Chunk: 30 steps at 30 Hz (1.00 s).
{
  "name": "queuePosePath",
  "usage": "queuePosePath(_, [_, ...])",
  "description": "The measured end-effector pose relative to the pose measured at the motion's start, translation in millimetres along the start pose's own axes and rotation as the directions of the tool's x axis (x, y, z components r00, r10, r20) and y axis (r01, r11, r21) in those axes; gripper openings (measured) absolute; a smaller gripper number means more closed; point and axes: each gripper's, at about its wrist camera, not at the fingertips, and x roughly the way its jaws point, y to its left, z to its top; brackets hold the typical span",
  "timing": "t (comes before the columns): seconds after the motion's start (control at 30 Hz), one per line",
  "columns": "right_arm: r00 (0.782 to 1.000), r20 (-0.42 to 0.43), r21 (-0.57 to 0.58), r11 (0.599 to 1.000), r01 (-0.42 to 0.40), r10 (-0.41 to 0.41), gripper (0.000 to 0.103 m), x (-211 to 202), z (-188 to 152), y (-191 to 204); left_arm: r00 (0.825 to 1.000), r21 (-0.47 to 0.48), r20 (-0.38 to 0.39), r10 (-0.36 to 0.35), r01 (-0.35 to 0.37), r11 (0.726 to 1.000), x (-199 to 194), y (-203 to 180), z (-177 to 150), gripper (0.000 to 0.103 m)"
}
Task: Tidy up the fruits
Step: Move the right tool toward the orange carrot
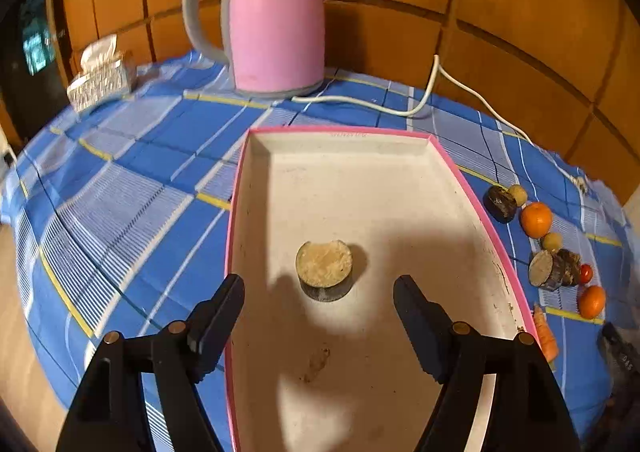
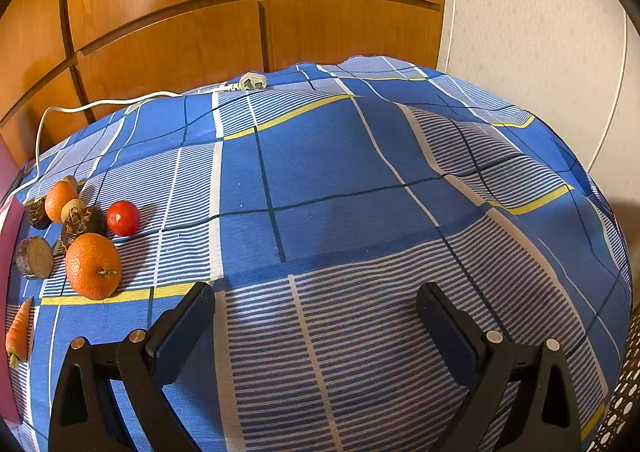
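Looking along the left gripper (image 1: 319,294), its jaws stand released above a white tray (image 1: 400,188) with a pink rim, and nothing is between them. Just ahead of the fingertips a cut root slice (image 1: 324,266) with a pale top and dark skin lies on the tray floor, apart from both fingers. Behind the tray a pink kettle (image 1: 276,16) stands on the desk (image 1: 140,172), which wears a blue checked cloth, and a tissue pack (image 1: 102,78) sits to the left. Right of the tray lies a row of produce, with a tangerine (image 1: 536,219) among it. From the right wrist, the right gripper (image 2: 316,306) hangs over bare cloth, jaws released and empty. At the left lie a large tangerine (image 2: 93,266), a tomato (image 2: 123,218) and a carrot (image 2: 18,328).
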Motion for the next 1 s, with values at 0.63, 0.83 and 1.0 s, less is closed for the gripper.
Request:
queuePosePath(0.63, [1.0,-0.007,-0.002,1.0,-0.002,0.002,0.103,0.8,0.4,1.4,0.994,0.004,0.107,0.004,-0.004,1.0,-66.9,14.3,-57.7,0.087])
queuePosePath(0.83, [1.0,-0.015,-0.009,1.0,-0.001,0.001,0.102,0.9,1.2,1.4,0.99,-0.135,0.104,0.093,-0.078,0.988,-76.4,58.5,-64.4,0.089])
queuePosePath(1.0, [0.999,-0.032,-0.03,1.0,0.005,-0.006,0.101,0.1,2.9,4.6,0.989,-0.253,0.014,0.149,-0.14,0.957,-56.3,85.2,-88.7,0.089])
